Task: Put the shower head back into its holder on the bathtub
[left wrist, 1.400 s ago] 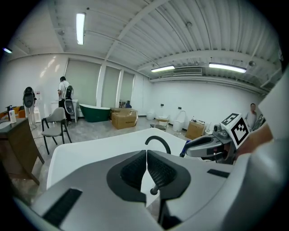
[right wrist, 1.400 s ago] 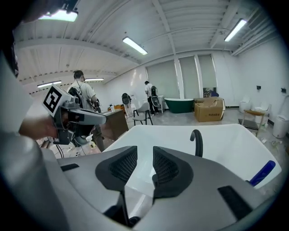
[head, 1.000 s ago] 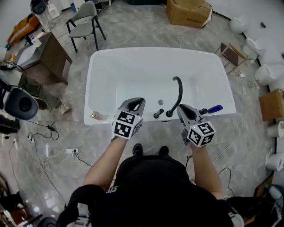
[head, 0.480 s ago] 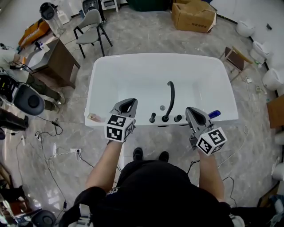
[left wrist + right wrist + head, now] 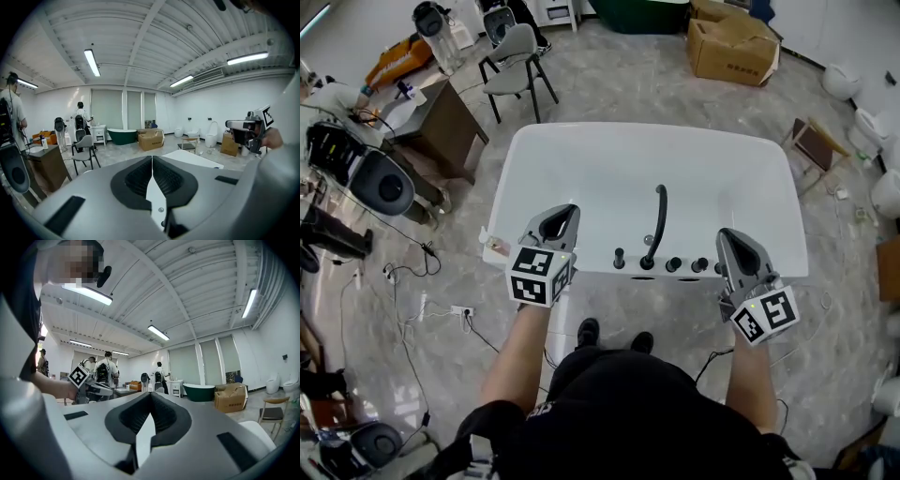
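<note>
Both tools are empty, jaws pressed together. The left gripper (image 5: 561,214) hangs at 9 o'clock from the black spout (image 5: 657,220) and the right gripper (image 5: 733,236) at 4 o'clock, both before the near rim of the white bathtub (image 5: 649,128). The spout stands at the tub's 6 o'clock. A row of dark knobs (image 5: 673,264) runs from it toward 3 o'clock. The shower head shows in no view; I judge it lies by its holder at that row's 3 o'clock end, hidden behind the right gripper. The step looks like a closing check. Draw the right gripper toward 6 o'clock, clear of the knobs, then confirm the head is seated fully.
</note>
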Available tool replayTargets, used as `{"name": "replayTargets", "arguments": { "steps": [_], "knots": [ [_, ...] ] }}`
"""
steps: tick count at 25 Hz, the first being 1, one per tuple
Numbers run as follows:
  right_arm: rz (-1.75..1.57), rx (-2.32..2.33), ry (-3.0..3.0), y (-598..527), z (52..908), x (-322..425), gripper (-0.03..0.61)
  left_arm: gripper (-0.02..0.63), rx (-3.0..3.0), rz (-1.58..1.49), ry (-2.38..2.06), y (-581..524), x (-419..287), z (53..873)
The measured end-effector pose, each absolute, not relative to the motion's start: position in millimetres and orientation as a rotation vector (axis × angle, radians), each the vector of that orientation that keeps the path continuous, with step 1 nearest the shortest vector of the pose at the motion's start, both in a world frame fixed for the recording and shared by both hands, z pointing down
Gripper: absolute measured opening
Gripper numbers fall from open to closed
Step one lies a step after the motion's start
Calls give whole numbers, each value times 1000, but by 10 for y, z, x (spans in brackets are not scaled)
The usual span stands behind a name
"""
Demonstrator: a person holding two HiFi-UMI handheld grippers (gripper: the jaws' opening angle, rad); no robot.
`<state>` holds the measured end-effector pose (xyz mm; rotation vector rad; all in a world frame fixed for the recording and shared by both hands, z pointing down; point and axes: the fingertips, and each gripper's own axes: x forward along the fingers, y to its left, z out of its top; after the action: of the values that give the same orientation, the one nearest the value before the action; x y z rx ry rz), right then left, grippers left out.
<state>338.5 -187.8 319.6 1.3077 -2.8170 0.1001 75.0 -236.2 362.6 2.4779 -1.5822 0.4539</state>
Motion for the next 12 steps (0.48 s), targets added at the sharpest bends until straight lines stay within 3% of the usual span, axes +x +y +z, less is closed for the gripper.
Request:
{"name": "replayTargets", "arguments": {
  "steps": [12],
  "knots": [
    [75,1308,-2903,-1959,2944,3154,11,20,2503,418,-1639,-2315,651,3364]
  ]
}}
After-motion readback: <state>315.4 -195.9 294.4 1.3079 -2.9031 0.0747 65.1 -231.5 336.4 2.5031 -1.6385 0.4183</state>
